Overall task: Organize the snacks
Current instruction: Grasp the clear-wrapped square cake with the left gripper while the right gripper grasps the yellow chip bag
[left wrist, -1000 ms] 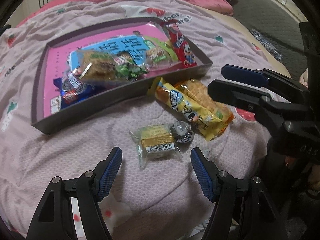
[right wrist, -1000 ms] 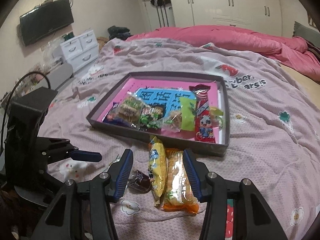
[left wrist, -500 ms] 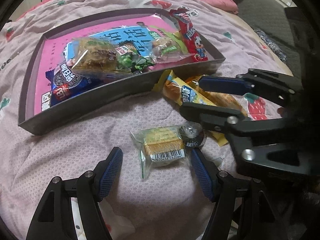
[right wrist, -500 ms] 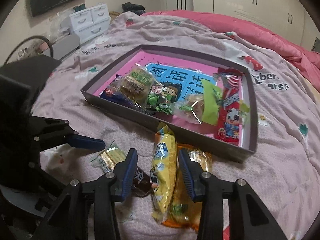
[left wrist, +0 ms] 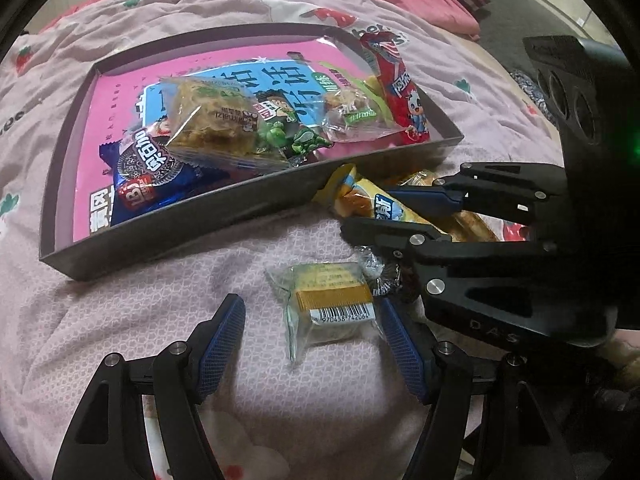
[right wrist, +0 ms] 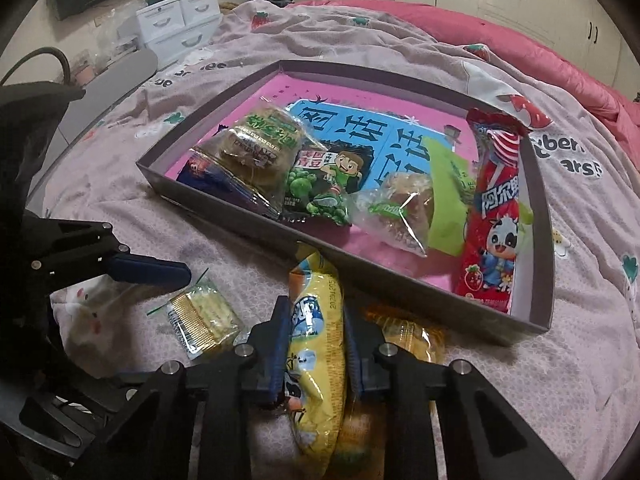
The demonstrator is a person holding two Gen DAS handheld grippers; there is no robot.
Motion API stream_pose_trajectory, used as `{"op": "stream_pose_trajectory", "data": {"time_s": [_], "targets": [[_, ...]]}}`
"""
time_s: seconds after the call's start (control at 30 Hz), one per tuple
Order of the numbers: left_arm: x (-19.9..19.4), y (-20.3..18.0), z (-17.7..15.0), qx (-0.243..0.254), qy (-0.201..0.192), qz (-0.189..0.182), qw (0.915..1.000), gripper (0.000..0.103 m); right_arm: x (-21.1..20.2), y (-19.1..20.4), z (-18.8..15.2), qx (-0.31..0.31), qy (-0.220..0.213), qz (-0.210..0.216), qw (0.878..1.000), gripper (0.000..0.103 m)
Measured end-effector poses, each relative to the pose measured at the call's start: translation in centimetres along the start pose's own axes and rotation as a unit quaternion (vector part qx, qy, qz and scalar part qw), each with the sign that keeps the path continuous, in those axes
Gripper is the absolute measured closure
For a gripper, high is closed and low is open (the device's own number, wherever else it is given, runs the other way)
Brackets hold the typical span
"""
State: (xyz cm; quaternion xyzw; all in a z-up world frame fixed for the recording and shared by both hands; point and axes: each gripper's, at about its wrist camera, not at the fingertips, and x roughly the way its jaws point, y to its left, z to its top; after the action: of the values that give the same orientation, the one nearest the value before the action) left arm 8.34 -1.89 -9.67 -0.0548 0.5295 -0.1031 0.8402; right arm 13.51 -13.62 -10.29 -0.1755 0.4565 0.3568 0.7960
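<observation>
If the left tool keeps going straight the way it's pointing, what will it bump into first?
Most likely the small clear-wrapped cake with the gold label, which lies on the bed cover between the open blue fingers of the left tool. Depth is hard to judge, so it might touch the cover beside it.

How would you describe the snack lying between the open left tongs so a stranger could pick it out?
Find the grey tray on the pink bedspread. Just in front of it, between the left tongs, lies a small clear packet. Unlike the yellow packets beside it, it shows a gold band and a barcode.
</observation>
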Motion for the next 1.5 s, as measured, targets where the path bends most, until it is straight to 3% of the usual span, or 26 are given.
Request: {"op": "stream_pose_trajectory", "data": {"time_s": [0.4,0.67,0.77,0.83,1.1,1.5], "targets": [[0.4,-0.1,0.2,-0.004,-0.007,-0.003,1.0,0.031,-3.8,-2.5,-0.3,0.085,-0.059,0.08,0.991,0.078],[0.3,0.2,0.4,-0.01,-0.009,0.002,0.9999,0.037,-4.8,-3.9,0.0,0.113,-0.09,0.089,0.986,0.078],[0.3,0.5,0.4,-0.01,-0.009,0.007,0.9999,0.045,-4.9,-3.9,0.0,0.113,-0.09,0.091,0.985,0.078],[0.1,0.6,0.2,-0.009,-0.007,0.012,0.9999,0.06,-5.1,-3.9,-0.1,0.111,-0.093,0.091,0.985,0.078],[-1.0,1.2,0.2,-0.022,-0.013,-0.003,0.9997,0.063,-5.8,-3.9,0.1,0.12,-0.118,0.105,0.98,0.078],[-5.3,1.4,1.0,-0.034,-0.062,-0.017,0.9973,0.063,-7.7,-3.7,0.7,0.12,-0.162,0.116,0.973,0.078]]}}
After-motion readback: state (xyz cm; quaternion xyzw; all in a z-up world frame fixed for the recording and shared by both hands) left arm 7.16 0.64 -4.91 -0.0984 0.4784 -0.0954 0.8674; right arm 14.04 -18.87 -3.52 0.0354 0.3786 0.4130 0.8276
